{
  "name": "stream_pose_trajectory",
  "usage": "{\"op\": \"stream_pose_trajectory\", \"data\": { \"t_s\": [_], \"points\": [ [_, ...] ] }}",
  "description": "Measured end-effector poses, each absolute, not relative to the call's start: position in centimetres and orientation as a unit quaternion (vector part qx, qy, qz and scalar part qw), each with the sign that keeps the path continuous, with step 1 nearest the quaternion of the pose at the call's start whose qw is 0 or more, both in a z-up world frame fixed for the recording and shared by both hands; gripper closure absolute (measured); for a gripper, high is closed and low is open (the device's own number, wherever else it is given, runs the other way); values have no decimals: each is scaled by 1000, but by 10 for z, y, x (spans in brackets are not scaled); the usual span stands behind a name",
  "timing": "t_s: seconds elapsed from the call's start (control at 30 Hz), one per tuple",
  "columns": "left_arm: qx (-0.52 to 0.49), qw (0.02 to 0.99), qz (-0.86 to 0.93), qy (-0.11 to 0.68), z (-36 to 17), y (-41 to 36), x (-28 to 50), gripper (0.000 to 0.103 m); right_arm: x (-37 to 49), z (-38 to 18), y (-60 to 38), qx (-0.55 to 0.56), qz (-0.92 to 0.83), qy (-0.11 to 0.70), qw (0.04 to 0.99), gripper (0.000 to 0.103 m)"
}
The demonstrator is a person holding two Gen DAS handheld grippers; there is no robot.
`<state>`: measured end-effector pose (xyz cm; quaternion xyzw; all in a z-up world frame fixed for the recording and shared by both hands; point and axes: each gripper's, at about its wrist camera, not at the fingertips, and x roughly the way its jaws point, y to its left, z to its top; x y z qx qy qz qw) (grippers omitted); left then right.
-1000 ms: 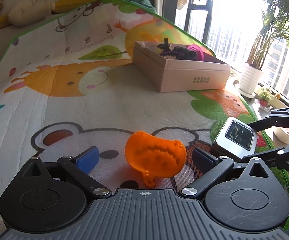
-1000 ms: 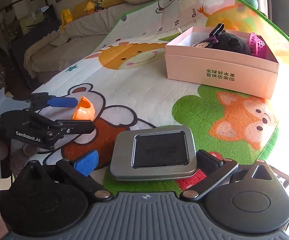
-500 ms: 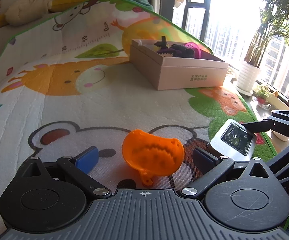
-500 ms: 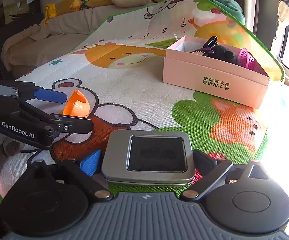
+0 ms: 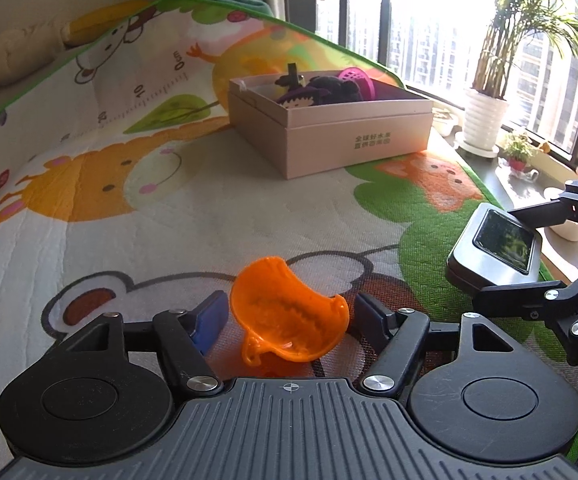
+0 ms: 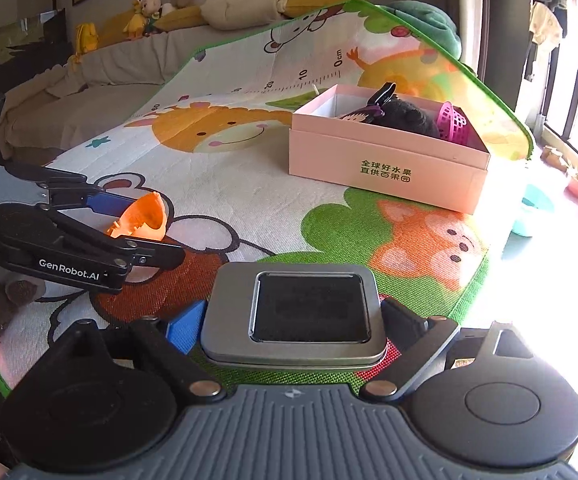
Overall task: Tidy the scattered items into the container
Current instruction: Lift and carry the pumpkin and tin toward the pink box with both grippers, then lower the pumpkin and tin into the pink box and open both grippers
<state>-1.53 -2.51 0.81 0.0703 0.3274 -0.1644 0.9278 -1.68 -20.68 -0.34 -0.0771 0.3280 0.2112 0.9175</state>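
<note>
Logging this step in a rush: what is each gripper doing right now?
Left gripper: shut on the orange plastic toy piece, lifted off the play mat.
Right gripper: shut on the metal tin, also lifted.

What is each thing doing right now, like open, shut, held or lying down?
Left gripper: shut on the orange scoop.
Orange scoop: held, tilted.
Right gripper: shut on the metal tin.
Metal tin: lid on, held flat.
Pink box: open, toys inside, resting on the mat.
</note>
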Motion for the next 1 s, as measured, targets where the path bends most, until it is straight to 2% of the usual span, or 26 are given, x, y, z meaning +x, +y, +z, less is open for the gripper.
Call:
{"op": "stream_pose_trajectory", "data": {
  "t_s": [0.07, 0.43, 0.7, 0.87, 0.93, 1.0],
  "points": [
    [76, 929, -168, 322, 11, -28, -19, 47, -18, -1, -210, -75, 210, 324, 919, 11],
    [107, 927, -211, 291, 37, -60, -15, 47, -16, 7, -235, -60, 197, 316, 926, 11],
    [144, 932, -240, 229, 76, -102, 65, 47, 31, 43, -270, -24, 175, 298, 938, 11],
    [133, 941, -231, 208, 77, -111, 132, 46, 87, 73, -280, -6, 151, 262, 953, 11],
    [117, 941, -233, 218, 72, -110, 155, 44, 115, 78, -274, -2, 149, 255, 955, 11],
    [97, 938, -235, 234, 65, -104, 173, 34, 141, 80, -267, 0, 154, 247, 957, 11]
  ]
}}
